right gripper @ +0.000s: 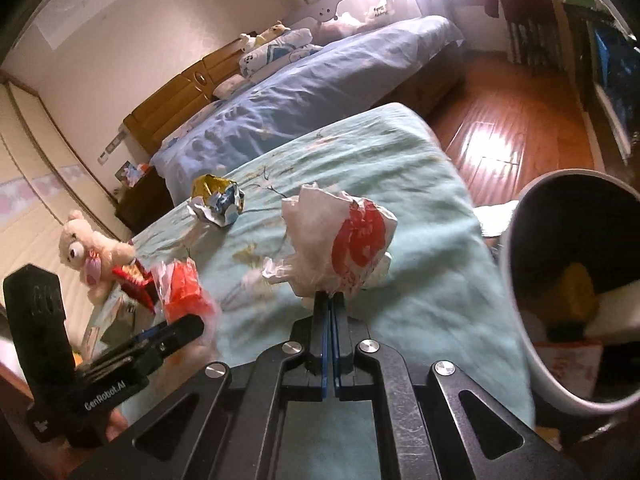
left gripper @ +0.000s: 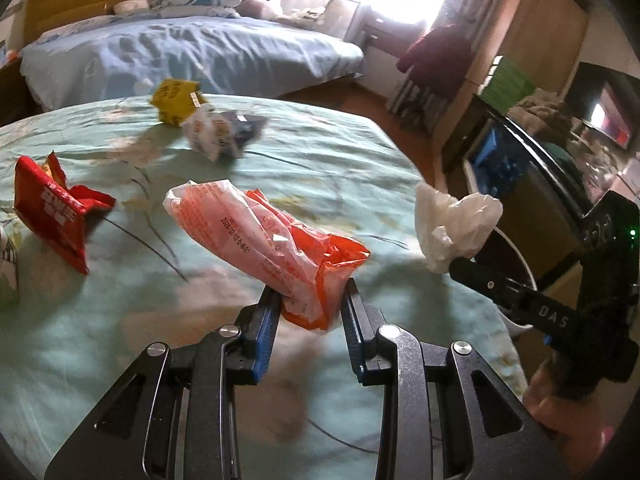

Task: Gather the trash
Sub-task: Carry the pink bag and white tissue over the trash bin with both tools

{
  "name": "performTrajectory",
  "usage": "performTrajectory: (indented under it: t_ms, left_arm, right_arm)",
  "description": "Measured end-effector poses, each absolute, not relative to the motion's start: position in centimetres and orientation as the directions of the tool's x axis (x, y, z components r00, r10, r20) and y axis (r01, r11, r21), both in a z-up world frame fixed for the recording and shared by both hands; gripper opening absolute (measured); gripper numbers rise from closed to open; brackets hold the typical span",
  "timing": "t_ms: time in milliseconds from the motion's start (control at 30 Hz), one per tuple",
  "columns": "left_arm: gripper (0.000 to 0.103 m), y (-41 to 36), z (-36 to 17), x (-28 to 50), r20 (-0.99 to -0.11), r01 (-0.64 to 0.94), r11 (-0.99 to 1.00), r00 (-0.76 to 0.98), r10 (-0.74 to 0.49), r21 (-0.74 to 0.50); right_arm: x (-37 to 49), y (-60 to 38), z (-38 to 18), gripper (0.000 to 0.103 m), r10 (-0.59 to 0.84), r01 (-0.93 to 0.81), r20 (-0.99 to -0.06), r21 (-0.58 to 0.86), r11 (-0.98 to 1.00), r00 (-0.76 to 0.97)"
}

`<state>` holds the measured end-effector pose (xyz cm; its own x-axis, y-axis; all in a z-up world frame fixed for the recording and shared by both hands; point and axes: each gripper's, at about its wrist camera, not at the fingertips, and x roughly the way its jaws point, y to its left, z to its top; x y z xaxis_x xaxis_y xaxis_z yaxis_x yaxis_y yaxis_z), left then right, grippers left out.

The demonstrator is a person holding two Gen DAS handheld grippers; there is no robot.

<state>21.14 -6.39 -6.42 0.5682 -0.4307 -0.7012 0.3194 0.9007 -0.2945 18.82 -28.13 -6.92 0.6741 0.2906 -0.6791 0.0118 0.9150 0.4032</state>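
Observation:
My left gripper point(left gripper: 310, 294) is shut on an orange and clear plastic wrapper point(left gripper: 276, 240) and holds it above the green-clothed table point(left gripper: 320, 168). To its right, my right gripper point(left gripper: 460, 266) carries a crumpled white plastic bag point(left gripper: 452, 224). In the right wrist view the right gripper point(right gripper: 330, 298) is shut, pinching that white bag with a red print point(right gripper: 340, 244). The left gripper point(right gripper: 190, 326) with the orange wrapper point(right gripper: 180, 288) shows at the lower left. A round bin point(right gripper: 510, 280) with trash inside stands just right of the table.
On the cloth lie a red snack bag point(left gripper: 56, 208), a yellow packet point(left gripper: 174, 100) and a crumpled white and blue wrapper point(left gripper: 224, 132). A teddy bear point(right gripper: 88, 252) sits at the table's left. A blue bed point(left gripper: 192, 52) stands behind, with wooden floor point(right gripper: 500, 128) to its right.

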Motion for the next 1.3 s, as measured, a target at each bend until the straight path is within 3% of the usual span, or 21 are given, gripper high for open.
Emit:
performTrajectory:
  t_ms: [600, 1300]
  left_arm:
    - [0.029, -15.9, -4.7, 14.5, -0.706, 0.470, 0.862, 0.544, -0.454, -0.191]
    - [0.028, -25.5, -5.0, 15.4, -0.739, 0.613, 0.781, 0.471, -0.481, -0.118]
  right_arm:
    - [11.5, -36.0, -5.7, 0.001, 0.267, 0.037, -0.652, 0.413, 0.910, 0.710]
    - [11.1, -42.9, -6.9, 0.001, 0.179, 0.132, -0.696, 0.369, 0.920, 0.695]
